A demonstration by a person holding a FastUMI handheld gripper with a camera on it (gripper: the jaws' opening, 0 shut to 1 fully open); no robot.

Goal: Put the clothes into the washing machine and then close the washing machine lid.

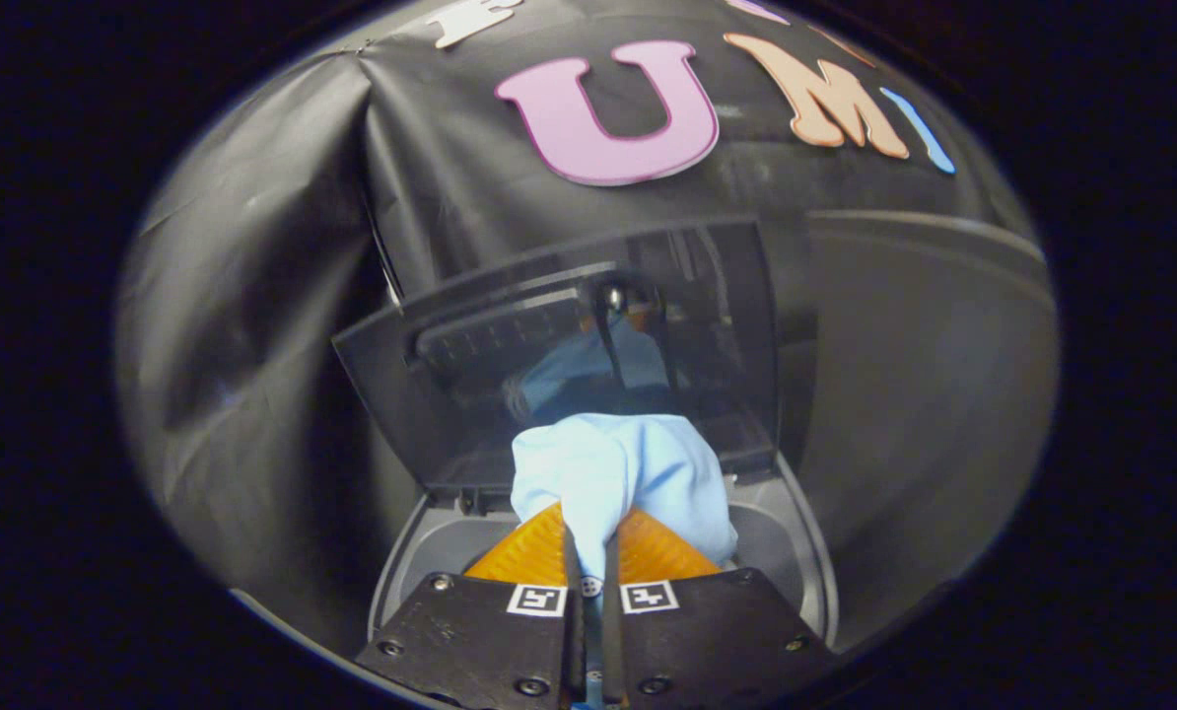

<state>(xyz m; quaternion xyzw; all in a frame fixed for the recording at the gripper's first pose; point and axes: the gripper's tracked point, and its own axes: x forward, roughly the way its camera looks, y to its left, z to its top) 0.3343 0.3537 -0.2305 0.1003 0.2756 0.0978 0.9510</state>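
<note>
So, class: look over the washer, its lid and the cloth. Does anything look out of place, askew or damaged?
Nothing stands out. The hand-held gripper is shut on the light blue cloth, holding it over the washing machine opening, and the dark lid stands raised behind it, mirroring the cloth.

No text can be read (only two coded markers (536,599) on the gripper (593,537), its fingers clamping the cloth (638,463)).

Cloth (620,473) between tool (590,537) fingers, before raised lid (431,394).
</note>
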